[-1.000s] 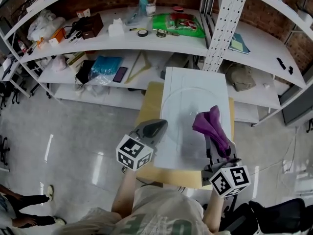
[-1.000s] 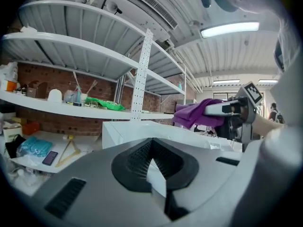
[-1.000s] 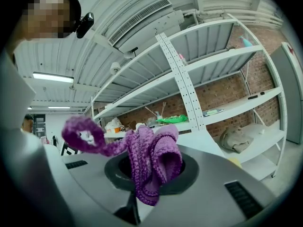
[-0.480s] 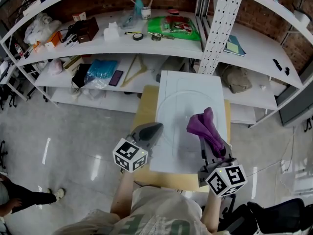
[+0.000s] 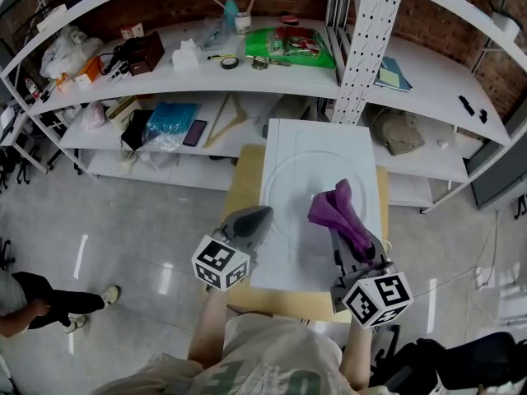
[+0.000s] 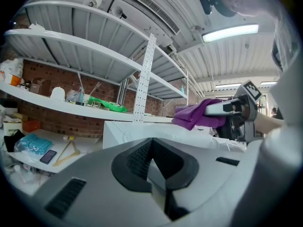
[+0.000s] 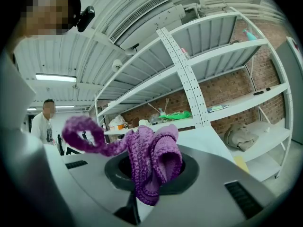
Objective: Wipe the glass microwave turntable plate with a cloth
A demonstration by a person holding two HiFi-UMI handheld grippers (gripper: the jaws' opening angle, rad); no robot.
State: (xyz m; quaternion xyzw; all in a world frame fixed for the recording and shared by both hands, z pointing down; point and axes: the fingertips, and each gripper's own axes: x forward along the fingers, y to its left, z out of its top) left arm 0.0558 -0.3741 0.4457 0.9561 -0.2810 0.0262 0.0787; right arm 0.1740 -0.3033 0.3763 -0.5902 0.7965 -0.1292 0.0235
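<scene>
Glass turntable plate [image 5: 284, 189] lies flat on a white board [image 5: 288, 138] atop a small table. It is clear and hard to pick out, and likely heavy, stiff, slippery and breakable, so I would steady it at the rim and never lift it by one edge. At its left edge the left gripper [image 5: 257, 217] has its jaws together with nothing visible between them. To the right, the right gripper [image 5: 352, 241] is clamped on a bunched purple cloth [image 5: 338, 212], soft and light, which hangs above the plate's middle, whether touching I cannot tell.
</scene>
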